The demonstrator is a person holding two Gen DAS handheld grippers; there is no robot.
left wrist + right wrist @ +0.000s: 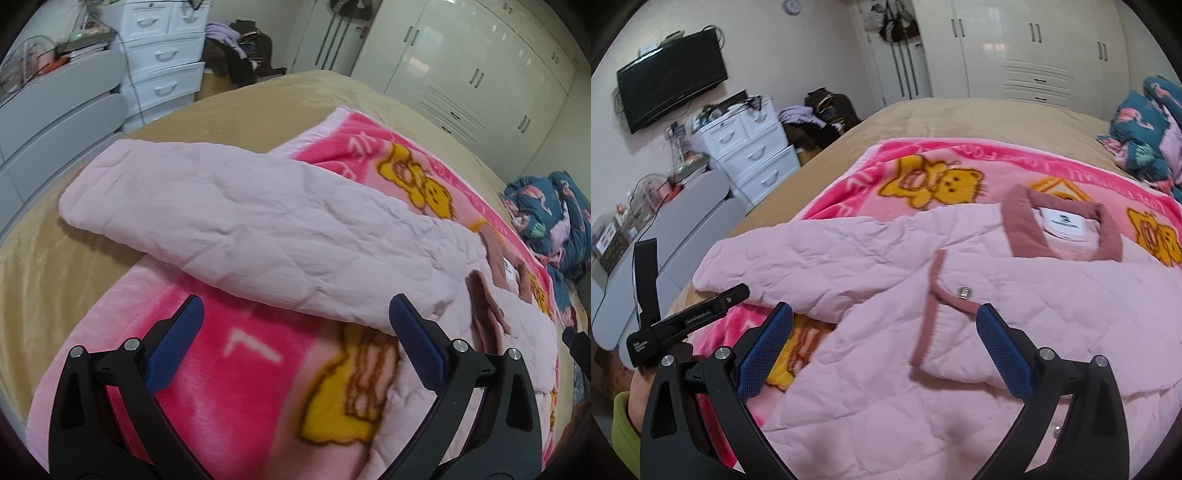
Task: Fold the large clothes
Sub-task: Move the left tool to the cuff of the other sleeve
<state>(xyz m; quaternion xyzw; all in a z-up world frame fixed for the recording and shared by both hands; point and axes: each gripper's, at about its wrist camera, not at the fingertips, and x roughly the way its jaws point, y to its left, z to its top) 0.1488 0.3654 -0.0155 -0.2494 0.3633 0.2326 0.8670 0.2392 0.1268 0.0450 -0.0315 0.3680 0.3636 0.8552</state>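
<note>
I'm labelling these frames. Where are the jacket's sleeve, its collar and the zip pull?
sleeve (207, 206), left wrist view, mid-sleeve
collar (1019, 218), right wrist view, left band
zip pull (964, 293), right wrist view, metal tab

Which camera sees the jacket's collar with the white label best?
The right wrist view: the collar lies open and whole there, label facing the camera. The left wrist view shows it only squashed and blurry near the right edge, behind the sleeve.
</note>
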